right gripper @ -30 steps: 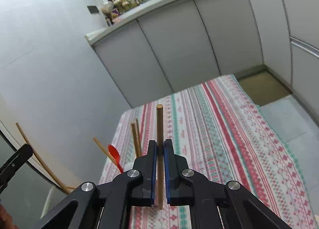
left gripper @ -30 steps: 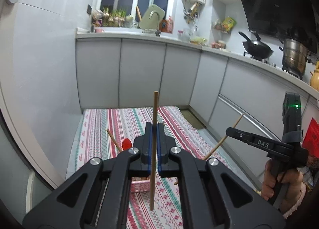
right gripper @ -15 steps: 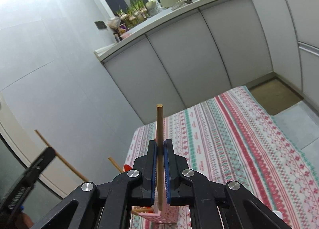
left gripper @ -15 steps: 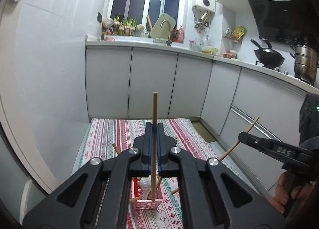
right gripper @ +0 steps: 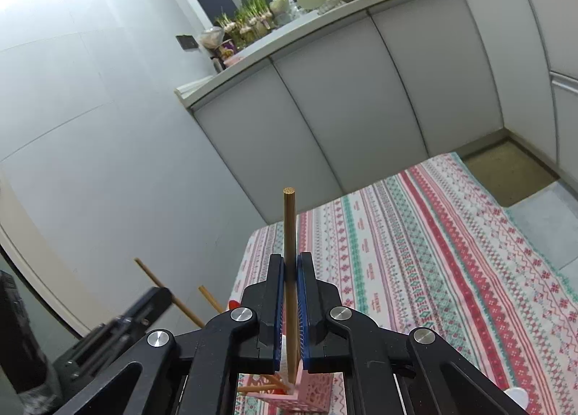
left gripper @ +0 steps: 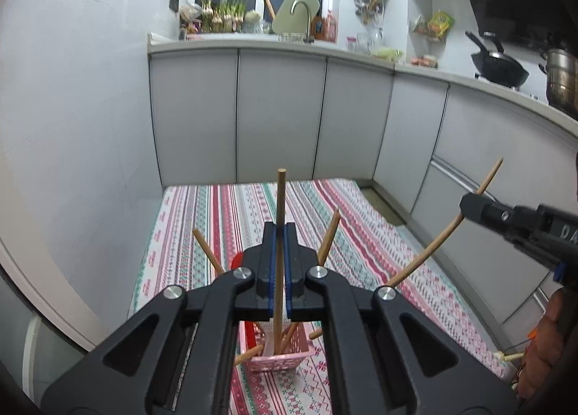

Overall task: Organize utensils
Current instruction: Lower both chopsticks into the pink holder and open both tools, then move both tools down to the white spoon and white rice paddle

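A pink slotted basket [left gripper: 281, 361] stands on the striped cloth and holds several wooden chopsticks and a red spoon [left gripper: 236, 261]. My left gripper [left gripper: 279, 230] is shut on an upright wooden chopstick [left gripper: 281, 194], whose lower end reaches down into the basket. At the right of that view my right gripper [left gripper: 469, 204] grips a slanted chopstick [left gripper: 433, 249]. In the right wrist view my right gripper [right gripper: 290, 259] is shut on an upright chopstick [right gripper: 289, 220] just above the basket [right gripper: 314, 393]. The blurred left gripper [right gripper: 160, 297] shows at lower left.
The table with the striped cloth [left gripper: 224, 220] is hemmed in by a white wall on the left and grey cabinets [left gripper: 281, 115] behind and to the right. A small white object [right gripper: 516, 395] lies near the cloth's front right. A wok [left gripper: 500, 68] sits on the counter.
The left gripper has come down and forward, and its chopstick's lower end now sits inside the basket. The right gripper has drifted closer, and the basket now shows beneath its jaws.
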Available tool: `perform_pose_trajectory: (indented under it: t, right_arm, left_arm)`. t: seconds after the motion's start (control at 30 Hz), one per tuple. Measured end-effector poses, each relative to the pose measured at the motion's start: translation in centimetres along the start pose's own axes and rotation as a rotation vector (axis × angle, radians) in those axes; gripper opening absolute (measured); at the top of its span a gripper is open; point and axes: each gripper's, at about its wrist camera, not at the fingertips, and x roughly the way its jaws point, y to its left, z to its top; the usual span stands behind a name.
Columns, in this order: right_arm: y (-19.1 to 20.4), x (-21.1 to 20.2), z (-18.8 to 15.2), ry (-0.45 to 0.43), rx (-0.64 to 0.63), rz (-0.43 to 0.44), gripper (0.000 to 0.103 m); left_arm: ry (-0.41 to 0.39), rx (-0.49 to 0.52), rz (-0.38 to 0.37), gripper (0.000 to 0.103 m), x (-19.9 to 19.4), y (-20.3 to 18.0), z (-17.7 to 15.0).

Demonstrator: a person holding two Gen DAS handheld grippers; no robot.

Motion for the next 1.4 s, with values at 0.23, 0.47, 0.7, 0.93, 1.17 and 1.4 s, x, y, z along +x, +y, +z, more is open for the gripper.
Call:
perform_pose_trajectory:
  t: [0.23,0.47,0.7,0.93,1.17,1.4]
  right_arm:
    - [0.2,0.6,-0.4,0.011,-0.024,-0.004,0.006]
    - [0.3,0.9,-0.2,-0.009,-0.037,0.012,0.006]
    - [1.7,2.0,-0.3,0.007,-0.108,0.017,0.006]
    - [3.8,4.2,-2.0,0.059,-0.225,-0.005,0.006]
    - [4.8,7.1,-3.9,0.135,-0.290,-0.019,0.006]
    - [4.9,8.8,-5.1,0.200,-0.303,-0.022,0.007]
  left_arm:
    - [0.092,0.000,0.000,0.004,1.3,-0.1,-0.8]
    - [0.115,-0.013,-0.009,0.019,0.5,0.3,-0.7]
    - [0.107,-0.106,-0.008,0.048,-1.5,2.3,0.2]
    - [0.150,-0.188,0.017,0.060,-2.5,4.5,-0.2]
    - [0.171,-0.183,0.029,0.064,-2.7,5.3,-0.9]
    - [0.197,-0.170,0.045,0.066,-2.4,5.9,-1.5]
